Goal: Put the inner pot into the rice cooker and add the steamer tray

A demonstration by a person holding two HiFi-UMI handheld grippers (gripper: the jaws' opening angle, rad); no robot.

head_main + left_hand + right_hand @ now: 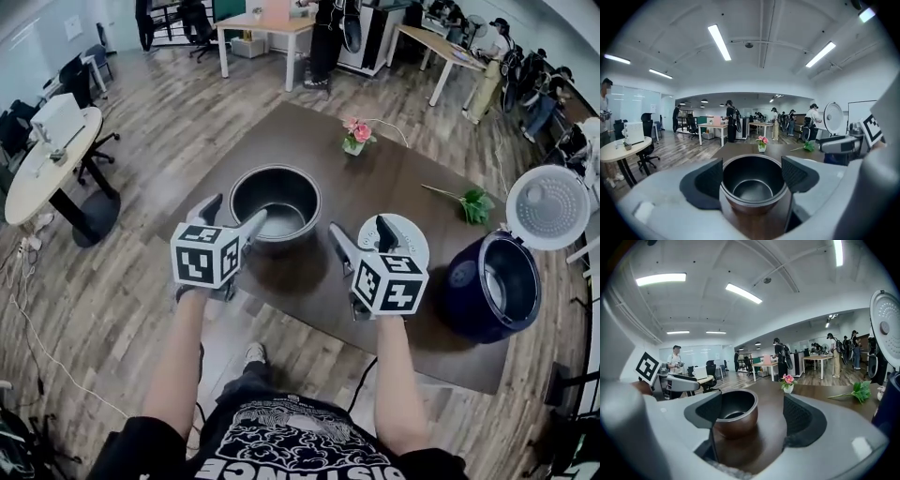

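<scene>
Inner pot sits on the table, well apart from the open rice cooker; neither step is done. My left gripper and right gripper gape, empty, facing it.

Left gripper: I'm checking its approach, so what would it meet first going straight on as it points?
Probably the inner pot, centred between the open jaws and untouched; exact depth is unclear.
</scene>
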